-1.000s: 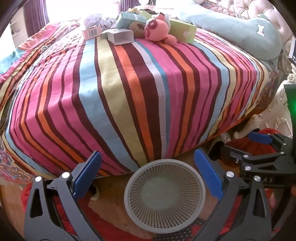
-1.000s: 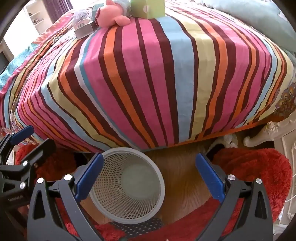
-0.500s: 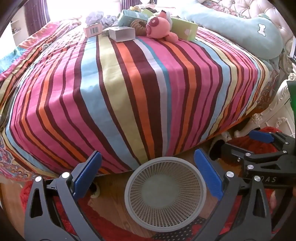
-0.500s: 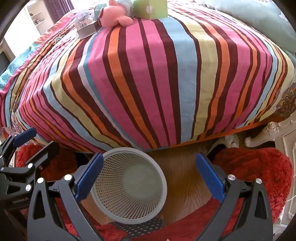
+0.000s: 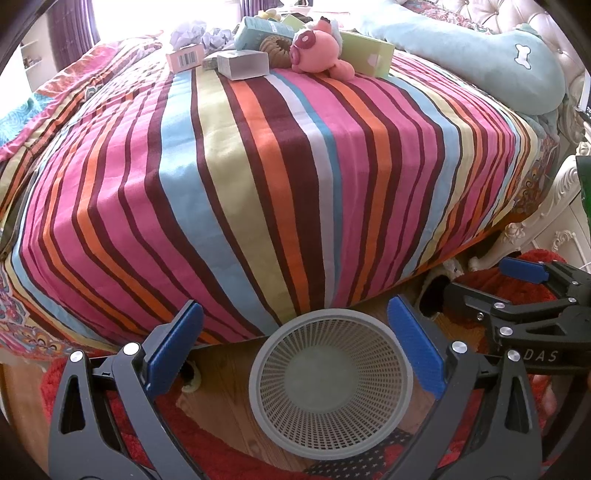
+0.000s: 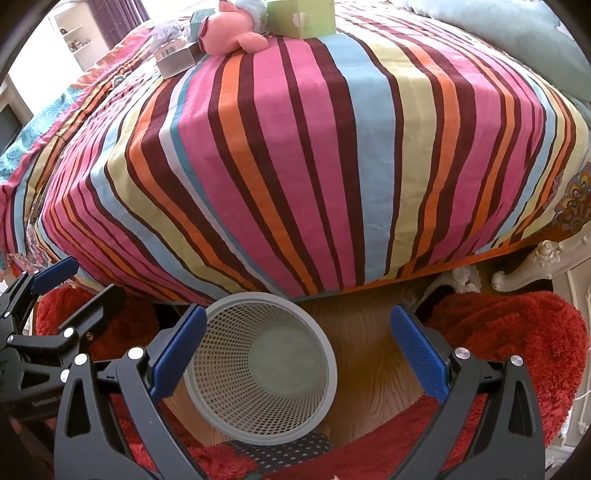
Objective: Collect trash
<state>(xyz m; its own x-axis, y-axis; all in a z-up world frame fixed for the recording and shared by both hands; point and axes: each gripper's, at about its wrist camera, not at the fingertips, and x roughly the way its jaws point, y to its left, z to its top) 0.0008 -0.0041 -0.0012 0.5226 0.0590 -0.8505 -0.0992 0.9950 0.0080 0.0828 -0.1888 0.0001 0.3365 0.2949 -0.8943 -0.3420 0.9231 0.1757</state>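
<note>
A grey mesh waste basket (image 5: 330, 382) stands empty on the wooden floor at the foot of the striped bed (image 5: 258, 177); it also shows in the right wrist view (image 6: 258, 373). Trash lies at the far end of the bed: a white box (image 5: 243, 64), a pink barcode box (image 5: 184, 61), crumpled paper (image 5: 188, 33), a teal box (image 5: 258, 31) and a green box (image 5: 365, 55). My left gripper (image 5: 295, 343) is open and empty above the basket. My right gripper (image 6: 299, 347) is open and empty, to the basket's right.
A pink plush toy (image 5: 319, 50) and a brown ring-shaped item (image 5: 277, 50) lie among the boxes. A long teal pillow (image 5: 480, 55) lies at the right. Red rugs (image 6: 509, 339) flank the basket. A white carved bed leg (image 6: 532, 266) stands at the right.
Both grippers have risen and tipped slightly, so the bed top and the trash pile sit lower in view. The basket has not moved. Both stay open.
</note>
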